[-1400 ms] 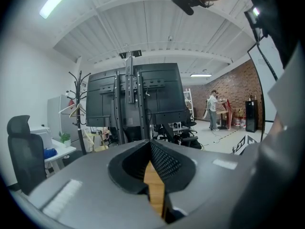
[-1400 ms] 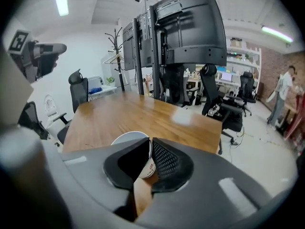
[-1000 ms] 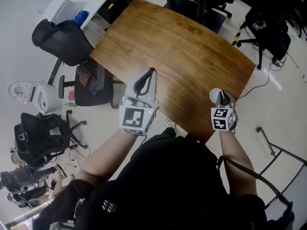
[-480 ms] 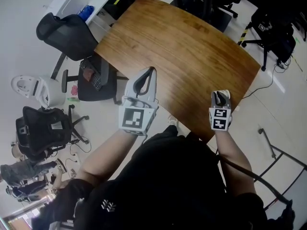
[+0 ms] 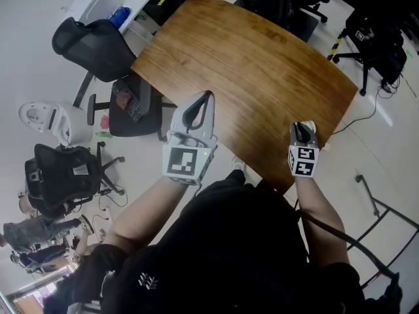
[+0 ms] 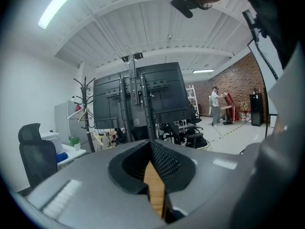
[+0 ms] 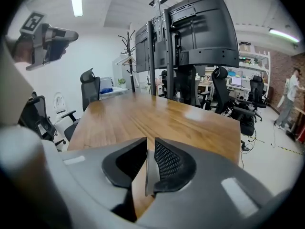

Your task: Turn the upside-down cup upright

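Left tongs are hovering, tips pressed together; right tongs, having just been opening, are loosely straddling the thin wall of a white cup.
Cup is sitting at the rounded near edge of the smooth wooden surface.

right tool: rolled, jaws just opened a little | cup: shifted right (probably between jaws)

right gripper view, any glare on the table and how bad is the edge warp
Right gripper view: a pale glare patch lies on the far part of the table, upright lines bow outward, and the corners are black. Head view: the table is evenly lit. Left gripper view: the ceiling light strip is blown out white.
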Demonstrator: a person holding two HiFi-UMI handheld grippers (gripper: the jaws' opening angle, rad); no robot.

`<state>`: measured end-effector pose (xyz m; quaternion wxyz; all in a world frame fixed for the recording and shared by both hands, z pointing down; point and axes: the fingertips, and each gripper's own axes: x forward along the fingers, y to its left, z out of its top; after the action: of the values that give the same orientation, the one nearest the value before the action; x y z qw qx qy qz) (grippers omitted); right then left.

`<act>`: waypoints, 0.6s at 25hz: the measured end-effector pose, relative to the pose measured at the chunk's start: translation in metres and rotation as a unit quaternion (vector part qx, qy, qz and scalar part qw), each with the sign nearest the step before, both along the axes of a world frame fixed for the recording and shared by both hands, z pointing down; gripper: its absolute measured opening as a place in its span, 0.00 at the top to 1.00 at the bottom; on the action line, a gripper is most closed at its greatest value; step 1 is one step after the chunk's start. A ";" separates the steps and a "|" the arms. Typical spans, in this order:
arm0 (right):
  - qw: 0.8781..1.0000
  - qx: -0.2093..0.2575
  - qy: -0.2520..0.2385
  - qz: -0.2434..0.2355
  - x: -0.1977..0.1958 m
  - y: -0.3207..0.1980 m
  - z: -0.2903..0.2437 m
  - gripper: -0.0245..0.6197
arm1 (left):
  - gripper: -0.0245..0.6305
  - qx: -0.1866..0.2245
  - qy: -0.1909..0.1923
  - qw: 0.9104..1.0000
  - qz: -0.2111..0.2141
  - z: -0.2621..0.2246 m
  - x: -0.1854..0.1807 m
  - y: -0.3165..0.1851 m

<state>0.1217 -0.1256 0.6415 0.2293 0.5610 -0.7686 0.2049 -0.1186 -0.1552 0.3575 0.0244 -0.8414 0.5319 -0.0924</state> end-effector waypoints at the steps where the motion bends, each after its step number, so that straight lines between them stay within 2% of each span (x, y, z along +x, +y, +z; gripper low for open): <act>1: 1.000 0.001 -0.007 -0.001 0.000 0.000 -0.001 0.88 | 0.96 0.000 0.000 1.000 0.000 -0.001 0.000 0.000; 6: 0.999 0.010 -0.049 -0.003 0.009 -0.002 -0.012 0.76 | 0.96 0.004 0.000 1.000 0.005 -0.003 0.008 -0.003; 9: 0.997 0.009 -0.074 0.028 0.043 0.003 -0.021 0.71 | 0.96 0.006 0.005 1.000 0.009 -0.003 0.014 -0.004; 12: 0.992 -0.037 -0.104 0.064 0.080 0.016 -0.006 0.68 | 0.96 0.006 0.010 1.000 0.009 -0.004 0.016 -0.006; 15: 0.984 -0.088 -0.145 0.055 0.088 0.020 0.014 0.64 | 0.96 0.007 0.007 1.000 0.013 -0.003 0.022 -0.006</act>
<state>0.2096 -0.1054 0.6553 0.1521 0.5442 -0.7408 0.3631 -0.0963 -0.1608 0.3543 0.0275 -0.8489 0.5214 -0.0823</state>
